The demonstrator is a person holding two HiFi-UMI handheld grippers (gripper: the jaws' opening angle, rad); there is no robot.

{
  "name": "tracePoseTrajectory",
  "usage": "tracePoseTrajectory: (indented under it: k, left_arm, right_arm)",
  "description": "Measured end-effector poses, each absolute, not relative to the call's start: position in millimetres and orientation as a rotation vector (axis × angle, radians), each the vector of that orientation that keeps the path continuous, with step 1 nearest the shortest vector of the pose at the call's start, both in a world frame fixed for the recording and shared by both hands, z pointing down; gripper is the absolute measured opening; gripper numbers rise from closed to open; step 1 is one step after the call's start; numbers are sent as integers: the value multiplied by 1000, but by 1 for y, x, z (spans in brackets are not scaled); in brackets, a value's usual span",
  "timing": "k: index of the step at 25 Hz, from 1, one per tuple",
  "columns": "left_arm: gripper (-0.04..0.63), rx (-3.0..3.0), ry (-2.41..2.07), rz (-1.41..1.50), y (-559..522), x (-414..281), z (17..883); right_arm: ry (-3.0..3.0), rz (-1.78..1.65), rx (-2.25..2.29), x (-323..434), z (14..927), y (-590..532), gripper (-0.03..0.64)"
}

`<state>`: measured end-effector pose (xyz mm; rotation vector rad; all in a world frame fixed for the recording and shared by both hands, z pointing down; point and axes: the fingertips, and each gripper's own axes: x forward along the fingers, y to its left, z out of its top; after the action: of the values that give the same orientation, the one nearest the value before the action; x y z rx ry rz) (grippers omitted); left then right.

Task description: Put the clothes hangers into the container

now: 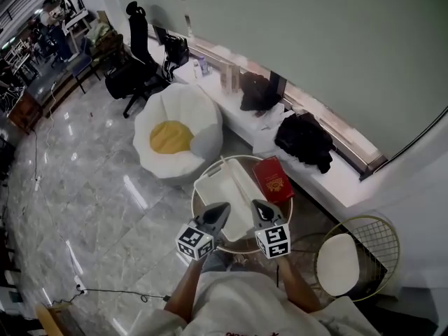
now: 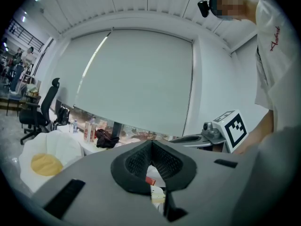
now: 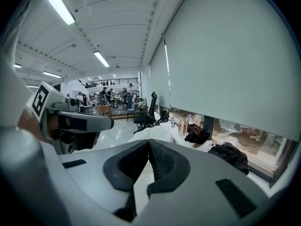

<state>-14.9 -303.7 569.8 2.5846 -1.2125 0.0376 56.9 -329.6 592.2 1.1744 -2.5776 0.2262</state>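
Both left gripper [image 1: 223, 208] and right gripper [image 1: 257, 206] closed

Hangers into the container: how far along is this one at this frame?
Done: unclear. The white container on the table holds pale shapes, possibly hangers. In hand: nothing. The left gripper and right gripper hang shut and empty above it. Left: no hanger shows outside the container, only a red box beside it, so little may remain.

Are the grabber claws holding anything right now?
No, nothing is held. The left gripper and the right gripper are both shut and empty.
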Motion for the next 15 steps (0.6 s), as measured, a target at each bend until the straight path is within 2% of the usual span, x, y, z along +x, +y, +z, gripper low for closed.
tracePoseTrajectory:
  k: [15]
  left_arm:
    - [29,2615,-1215,29,-275,-19,561]
  right_arm:
    - [-2610,199,1168,42,578,-298,31]
